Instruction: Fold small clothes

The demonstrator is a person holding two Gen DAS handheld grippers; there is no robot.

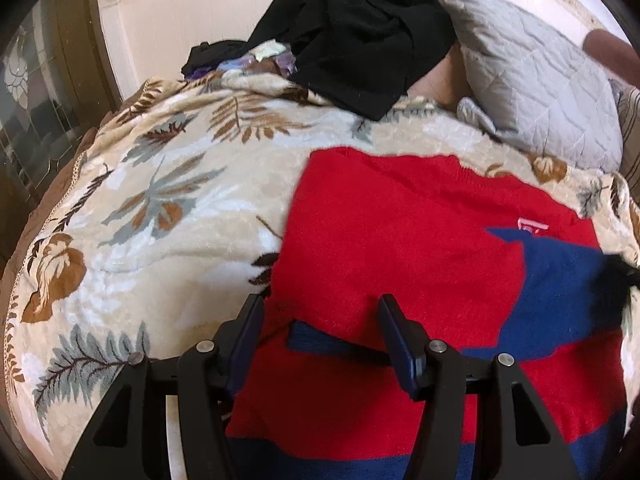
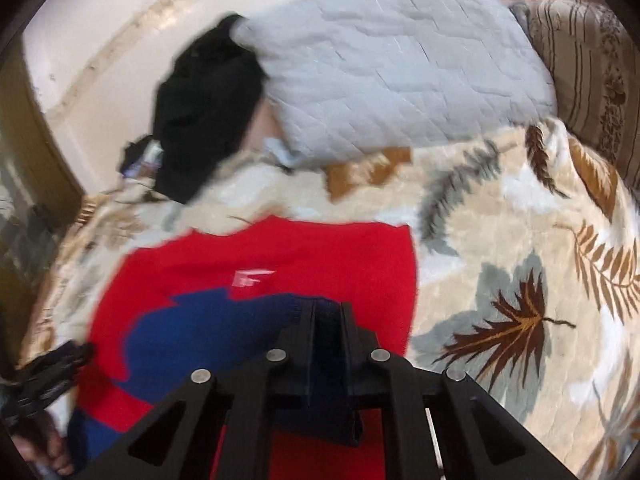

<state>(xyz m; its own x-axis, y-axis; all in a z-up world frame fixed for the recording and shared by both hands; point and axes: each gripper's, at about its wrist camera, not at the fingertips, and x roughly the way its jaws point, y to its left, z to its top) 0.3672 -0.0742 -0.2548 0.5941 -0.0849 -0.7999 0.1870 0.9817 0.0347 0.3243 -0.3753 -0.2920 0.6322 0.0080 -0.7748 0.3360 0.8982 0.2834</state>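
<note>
A: Centre-right of left view: sweater flat on the blanket, partly folded, long axis running away from the left gripper. Its jaws are apart, straddling the near-left edge.

B: Right gripper?

A: Jaws together over the blue patch; can't tell if fabric's pinched. Left looks nearer the free edge. No containers.

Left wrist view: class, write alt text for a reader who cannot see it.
A red and navy sweater lies spread on a leaf-patterned blanket, with the open left gripper poised over its near left edge. Behind it sit a heap of black clothes and a grey quilted pillow.
</note>
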